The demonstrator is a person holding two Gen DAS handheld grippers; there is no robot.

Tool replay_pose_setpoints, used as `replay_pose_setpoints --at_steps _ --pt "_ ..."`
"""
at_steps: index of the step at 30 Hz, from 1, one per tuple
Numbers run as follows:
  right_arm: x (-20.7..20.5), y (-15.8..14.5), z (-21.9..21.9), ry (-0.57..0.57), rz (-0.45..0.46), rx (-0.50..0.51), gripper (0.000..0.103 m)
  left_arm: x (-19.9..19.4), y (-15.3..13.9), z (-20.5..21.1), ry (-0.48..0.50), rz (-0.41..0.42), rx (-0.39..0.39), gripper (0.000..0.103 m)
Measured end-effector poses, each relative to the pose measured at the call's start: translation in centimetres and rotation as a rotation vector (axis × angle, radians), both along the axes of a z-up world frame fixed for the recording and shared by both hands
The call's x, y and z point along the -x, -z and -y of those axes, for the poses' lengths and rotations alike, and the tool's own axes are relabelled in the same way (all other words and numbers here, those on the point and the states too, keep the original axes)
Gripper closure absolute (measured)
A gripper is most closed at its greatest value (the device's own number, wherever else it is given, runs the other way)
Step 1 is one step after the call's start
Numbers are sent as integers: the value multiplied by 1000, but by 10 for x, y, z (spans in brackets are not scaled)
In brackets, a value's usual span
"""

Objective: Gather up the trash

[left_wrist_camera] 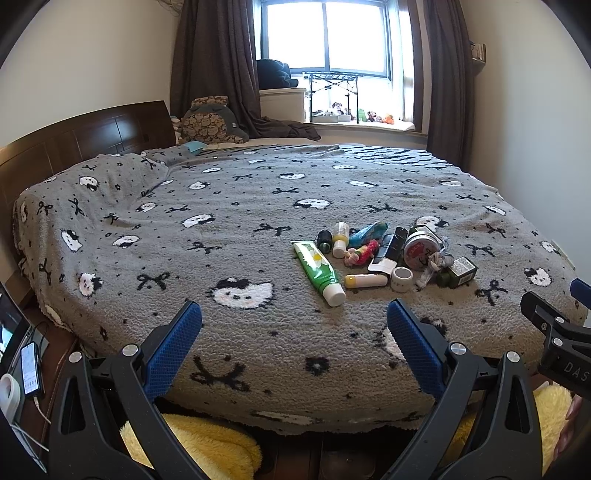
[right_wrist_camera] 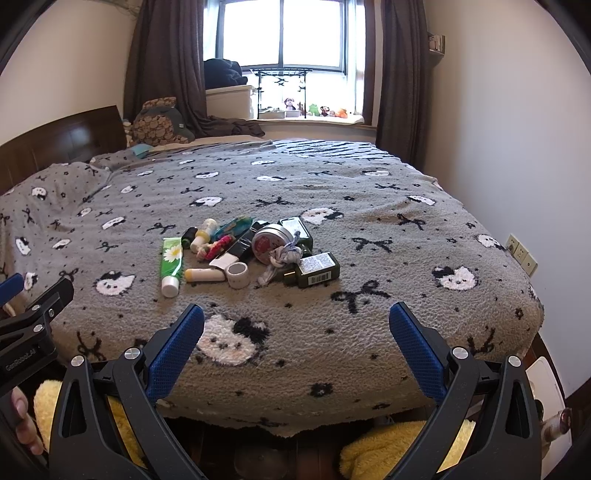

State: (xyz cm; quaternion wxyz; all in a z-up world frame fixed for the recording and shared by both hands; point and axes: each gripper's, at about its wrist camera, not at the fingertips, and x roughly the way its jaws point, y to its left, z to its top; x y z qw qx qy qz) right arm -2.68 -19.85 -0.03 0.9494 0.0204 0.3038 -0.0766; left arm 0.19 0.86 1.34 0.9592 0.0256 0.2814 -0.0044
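My left gripper (left_wrist_camera: 293, 321) is released, its blue pads spread wide with nothing between them, held over the near edge of the bed. My right gripper (right_wrist_camera: 295, 321) is likewise released and empty, at the same near edge; its black frame shows at the right margin of the left wrist view.

The bed carries a grey blanket (left_wrist_camera: 221, 206) patterned with white cat faces and black bows. The trash lies in one cluster on this blanket, beyond my pads and well apart from them: ahead and to the right in the left view, ahead and to the left in the right view.

Items noted in the cluster:
- a green tube (right_wrist_camera: 171, 260) with a white cap and a daisy print, on the left side, cap toward me;
- a small cream bottle (right_wrist_camera: 204, 275) lying flat just right of the tube's cap;
- a white ring-shaped tape roll (right_wrist_camera: 237, 274) just beside that bottle;
- a round tin (right_wrist_camera: 270, 239) tilted up, further back;
- a dark green box (right_wrist_camera: 318, 270) with a barcode label, at the right end;
- a grey and white rope knot (right_wrist_camera: 282, 258) touching the tin and the box.

Further small items behind these overlap and I cannot identify them all.

A dark wooden headboard (left_wrist_camera: 85, 133) stands at far left. A window (left_wrist_camera: 325, 35) with dark curtains is at the far end.
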Motion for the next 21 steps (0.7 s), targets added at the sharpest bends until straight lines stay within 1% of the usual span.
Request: replay_pose_setpoints --at_steps 21 --pt "4 -1 -2 1 8 -1 3 2 2 0 2 3 1 8"
